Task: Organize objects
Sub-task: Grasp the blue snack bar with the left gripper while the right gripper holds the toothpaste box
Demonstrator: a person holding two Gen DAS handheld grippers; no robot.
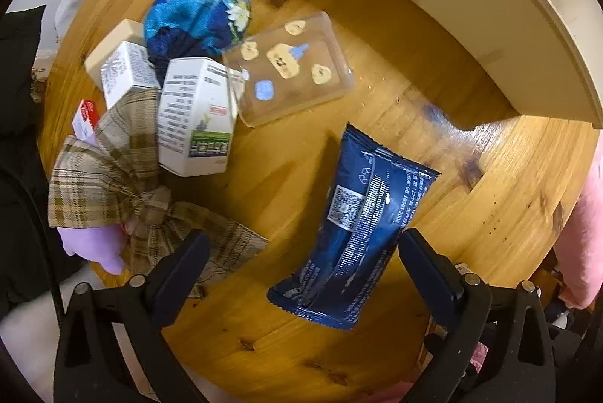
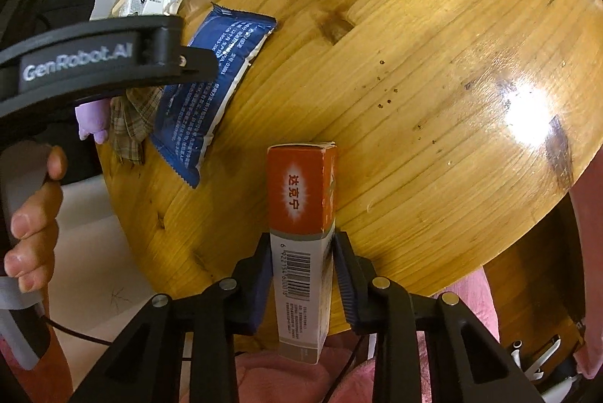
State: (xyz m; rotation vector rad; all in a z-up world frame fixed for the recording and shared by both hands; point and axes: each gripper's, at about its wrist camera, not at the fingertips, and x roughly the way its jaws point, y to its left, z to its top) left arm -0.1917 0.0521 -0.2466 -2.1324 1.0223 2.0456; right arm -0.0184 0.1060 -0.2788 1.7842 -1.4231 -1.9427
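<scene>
My right gripper (image 2: pixel 301 241) is shut on an orange and white carton (image 2: pixel 301 199), which stands on end at the near edge of the round wooden table (image 2: pixel 414 101). A dark blue snack packet (image 1: pixel 358 222) lies flat on the wood, its lower part between the open fingers of my left gripper (image 1: pixel 301 252), with no pad touching it. In the right wrist view the same packet (image 2: pixel 211 78) lies under that gripper's black finger (image 2: pixel 199 63). A hand (image 2: pixel 34 214) holds the left gripper's handle.
At the table's left sit a clear sticker-covered case (image 1: pixel 290 71), two white boxes (image 1: pixel 196 116), a blue floral pouch (image 1: pixel 196 14), a plaid bow (image 1: pixel 124 169) and a purple soft thing (image 1: pixel 94 244). A white tray (image 1: pixel 490 7) stands at the back. Pink cloth (image 1: pixel 584 214) hangs right.
</scene>
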